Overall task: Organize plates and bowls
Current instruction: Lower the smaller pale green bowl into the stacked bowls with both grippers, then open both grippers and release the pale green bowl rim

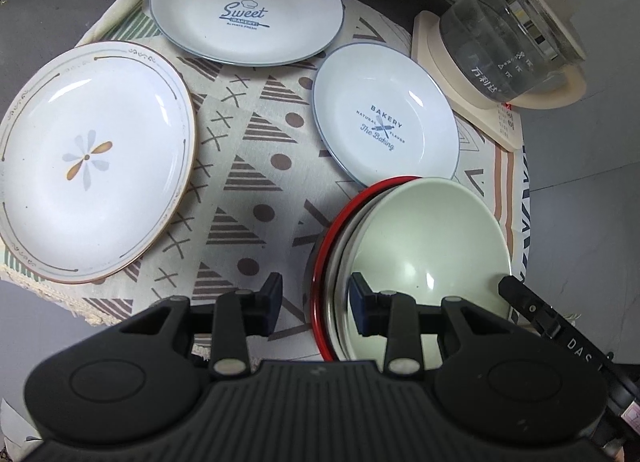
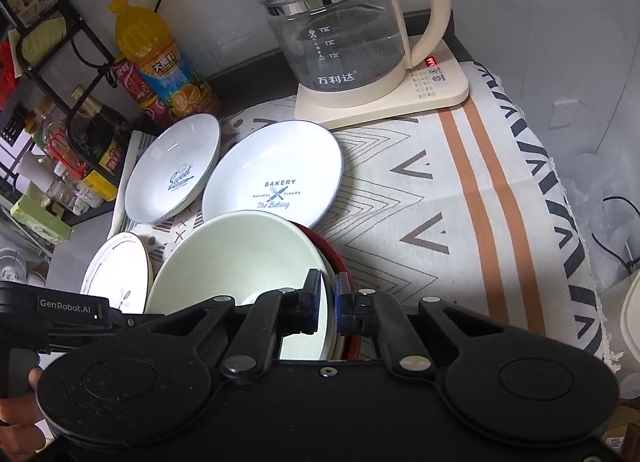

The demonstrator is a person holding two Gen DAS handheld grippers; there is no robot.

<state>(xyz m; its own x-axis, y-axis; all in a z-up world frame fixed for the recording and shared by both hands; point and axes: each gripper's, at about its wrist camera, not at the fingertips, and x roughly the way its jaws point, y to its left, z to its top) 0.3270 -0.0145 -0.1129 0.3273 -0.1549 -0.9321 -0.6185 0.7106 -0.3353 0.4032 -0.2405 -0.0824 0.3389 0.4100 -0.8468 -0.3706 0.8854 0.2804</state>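
A pale green bowl (image 1: 424, 238) sits nested in a white bowl and a red-rimmed bowl (image 1: 326, 246) at the near right of the cloth. My right gripper (image 2: 327, 304) is shut on the stack's near rim, one finger inside the green bowl (image 2: 236, 258), one outside. My left gripper (image 1: 316, 304) is open, its jaws straddling the stack's left rim without touching. Three plates lie flat: a flower plate (image 1: 92, 157), a "Sweet Bakery" plate (image 1: 246, 5) and a smaller "Bakery" plate (image 1: 384, 113). The plates also show in the right wrist view (image 2: 276, 177).
A glass kettle (image 2: 344, 33) on its cream base stands at the back right of the patterned tablecloth (image 2: 420, 197). An orange juice bottle (image 2: 160, 61) and a rack of jars stand at the back left. Bare cloth lies right of the bowls.
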